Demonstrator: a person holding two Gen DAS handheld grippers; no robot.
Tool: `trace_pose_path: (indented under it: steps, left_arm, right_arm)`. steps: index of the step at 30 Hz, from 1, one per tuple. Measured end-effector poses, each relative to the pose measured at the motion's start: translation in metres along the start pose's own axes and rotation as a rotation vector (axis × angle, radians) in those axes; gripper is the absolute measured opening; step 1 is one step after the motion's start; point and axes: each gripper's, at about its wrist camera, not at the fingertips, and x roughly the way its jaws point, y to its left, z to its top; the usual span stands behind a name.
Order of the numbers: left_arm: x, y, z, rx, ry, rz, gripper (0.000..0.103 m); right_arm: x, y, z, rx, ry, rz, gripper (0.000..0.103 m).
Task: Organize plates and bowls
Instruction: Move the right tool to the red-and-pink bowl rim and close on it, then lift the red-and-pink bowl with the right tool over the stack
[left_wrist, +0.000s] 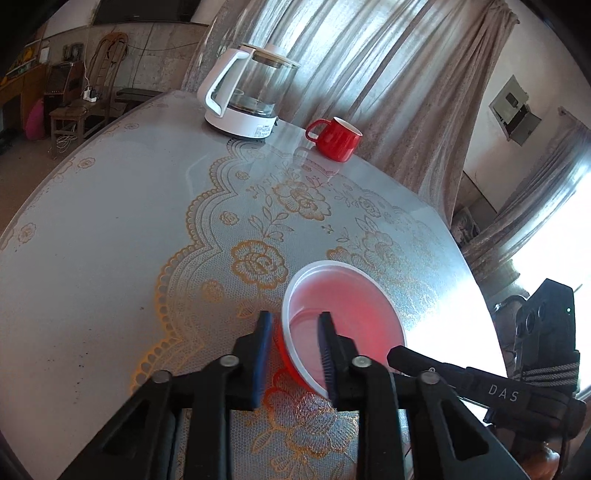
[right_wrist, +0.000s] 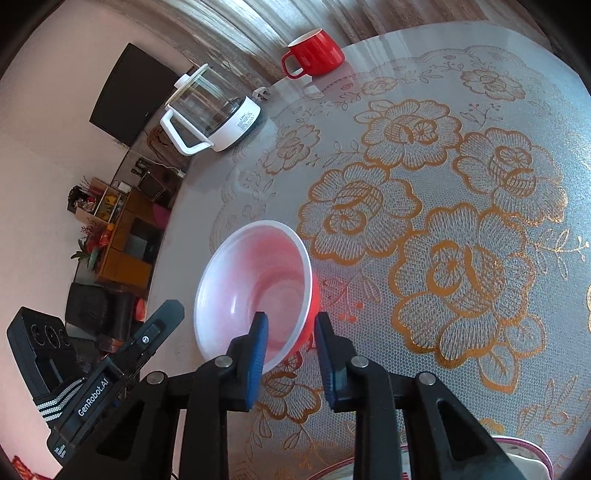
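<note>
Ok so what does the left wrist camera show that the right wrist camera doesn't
Only the left wrist view shows a bright window at its right edge and a wooden chair in the far room.

Only the right wrist view shows a black wall-mounted screen, a wooden cabinet and the rim of a pink-edged white plate at the bottom.

Both show the red plastic bowl with a white inside, the red ceramic mug, the white-based glass kettle and the floral gold-patterned tablecloth.

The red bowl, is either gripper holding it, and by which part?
Both straddle the bowl's rim, the left gripper and right gripper on opposite sides, one finger inside, one outside. The fingers look open around the wall, so a firm hold cannot be told.
</note>
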Motion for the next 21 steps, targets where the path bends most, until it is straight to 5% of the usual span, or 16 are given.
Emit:
trace_pose_path:
  steps: [3, 21]
  left_arm:
    - [-0.003, 0.004, -0.004, -0.009, -0.015, -0.004, 0.008]
    - [-0.079, -0.009, -0.043, -0.015, -0.129, -0.042, 0.008]
  right_arm:
    - [-0.002, 0.005, -0.003, -0.038, -0.019, -0.017, 0.010]
    - [-0.044, 0.020, -0.037, -0.068, -0.076, 0.073, 0.010]
